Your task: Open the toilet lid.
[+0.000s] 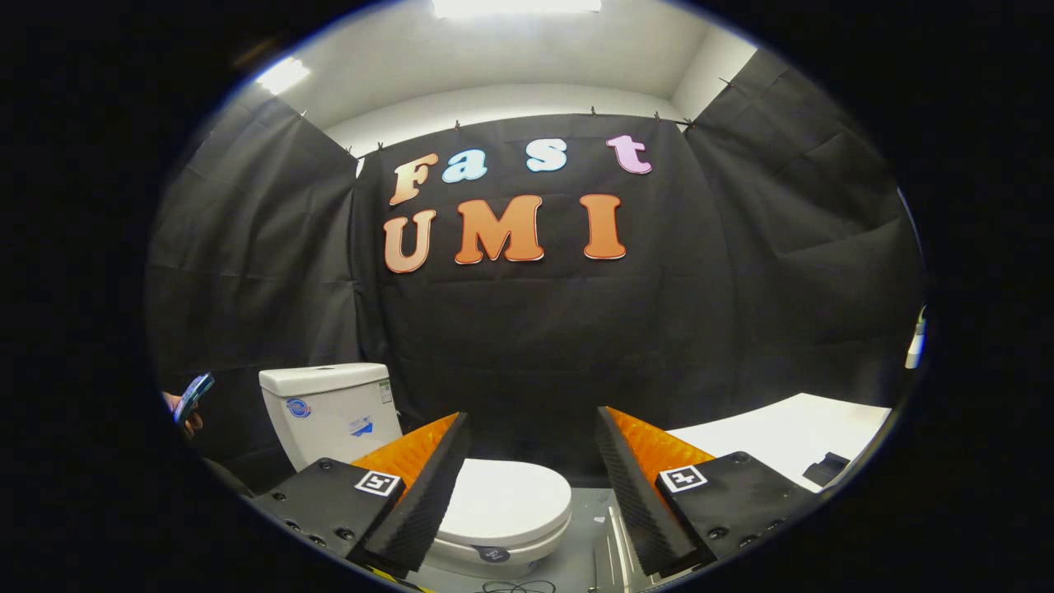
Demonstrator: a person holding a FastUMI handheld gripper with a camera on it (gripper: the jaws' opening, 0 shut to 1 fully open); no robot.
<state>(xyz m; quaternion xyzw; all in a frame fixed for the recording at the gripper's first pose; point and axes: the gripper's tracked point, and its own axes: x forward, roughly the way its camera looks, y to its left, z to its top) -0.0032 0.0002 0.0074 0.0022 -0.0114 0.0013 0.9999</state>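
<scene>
A white toilet stands on the floor below and ahead of me, with its lid (504,499) lying flat and closed over the bowl. Its white tank (329,412) rises behind, against the black cloth wall. My gripper (533,449) is open, with nothing between the fingers. The left finger (428,486) covers the lid's left part, and the right finger (634,494) stands to the right of the bowl. The gripper hangs above the toilet and is apart from it.
A white tabletop (782,436) with a small dark object (826,469) lies to the right, beyond the right finger. A person's hand holding a phone (193,397) shows left of the tank. Grey floor with cables (515,586) lies in front of the bowl.
</scene>
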